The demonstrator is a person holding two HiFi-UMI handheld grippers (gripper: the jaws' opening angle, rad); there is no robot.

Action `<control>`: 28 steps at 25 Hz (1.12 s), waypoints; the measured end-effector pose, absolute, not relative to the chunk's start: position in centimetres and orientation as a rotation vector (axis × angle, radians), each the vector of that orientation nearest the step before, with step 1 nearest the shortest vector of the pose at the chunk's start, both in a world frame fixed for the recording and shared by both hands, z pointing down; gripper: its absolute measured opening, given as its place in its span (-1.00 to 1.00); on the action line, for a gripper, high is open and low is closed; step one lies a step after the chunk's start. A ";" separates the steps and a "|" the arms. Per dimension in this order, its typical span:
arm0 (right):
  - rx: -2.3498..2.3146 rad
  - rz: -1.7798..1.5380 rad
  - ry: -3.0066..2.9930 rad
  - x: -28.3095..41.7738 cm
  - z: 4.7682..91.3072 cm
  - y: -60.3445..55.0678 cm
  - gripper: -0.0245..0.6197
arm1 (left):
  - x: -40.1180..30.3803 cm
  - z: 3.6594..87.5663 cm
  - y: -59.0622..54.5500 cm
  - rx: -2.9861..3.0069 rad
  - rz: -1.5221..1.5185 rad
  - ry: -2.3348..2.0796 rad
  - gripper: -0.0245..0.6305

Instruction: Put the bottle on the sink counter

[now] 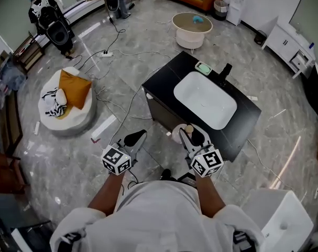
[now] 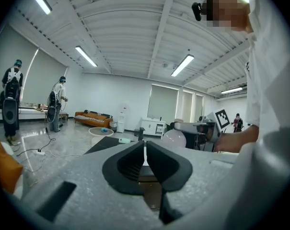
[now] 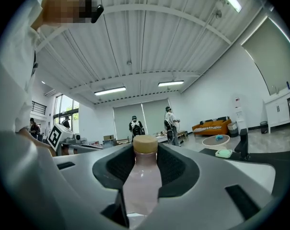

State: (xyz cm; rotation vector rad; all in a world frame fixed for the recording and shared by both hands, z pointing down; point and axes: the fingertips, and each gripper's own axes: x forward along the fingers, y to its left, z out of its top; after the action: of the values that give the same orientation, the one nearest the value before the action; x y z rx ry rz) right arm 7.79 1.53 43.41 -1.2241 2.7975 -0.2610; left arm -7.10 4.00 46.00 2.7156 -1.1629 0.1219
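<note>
A pale pink bottle [image 3: 144, 177] with a tan cap stands upright between the jaws of my right gripper [image 3: 145, 174], which is shut on it. In the head view that bottle [image 1: 181, 132] shows just ahead of my right gripper [image 1: 193, 136], at the near edge of the black sink counter [image 1: 166, 84] with its white basin [image 1: 204, 99]. My left gripper [image 1: 135, 138] hangs over the floor to the left of the counter; in the left gripper view its jaws [image 2: 145, 161] are pressed together with nothing between them.
A black tap [image 1: 225, 71] and a green soap dish [image 1: 203, 67] sit at the counter's far side. A round white table [image 1: 191, 29], a white pouf with an orange cushion [image 1: 69, 101], floor cables and a white cabinet [image 1: 277, 222] surround me. Other people stand far off.
</note>
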 end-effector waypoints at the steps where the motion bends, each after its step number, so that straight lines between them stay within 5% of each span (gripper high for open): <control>1: -1.226 -0.244 2.800 8.0 43.3 0.7 -0.48 | -7.1 45.7 3.2 2.718 0.132 -1.176 -0.84; 28: -1.240 -0.330 2.813 5.9 44.7 -11.8 -0.48 | -10.5 46.9 -11.7 2.656 0.007 -1.212 -0.84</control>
State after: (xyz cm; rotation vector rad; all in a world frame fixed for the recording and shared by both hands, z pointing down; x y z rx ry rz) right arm 5.93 -11.85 44.70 -1.2396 2.8132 -0.3297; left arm -10.54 -11.71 46.91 2.6558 -1.2119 0.0072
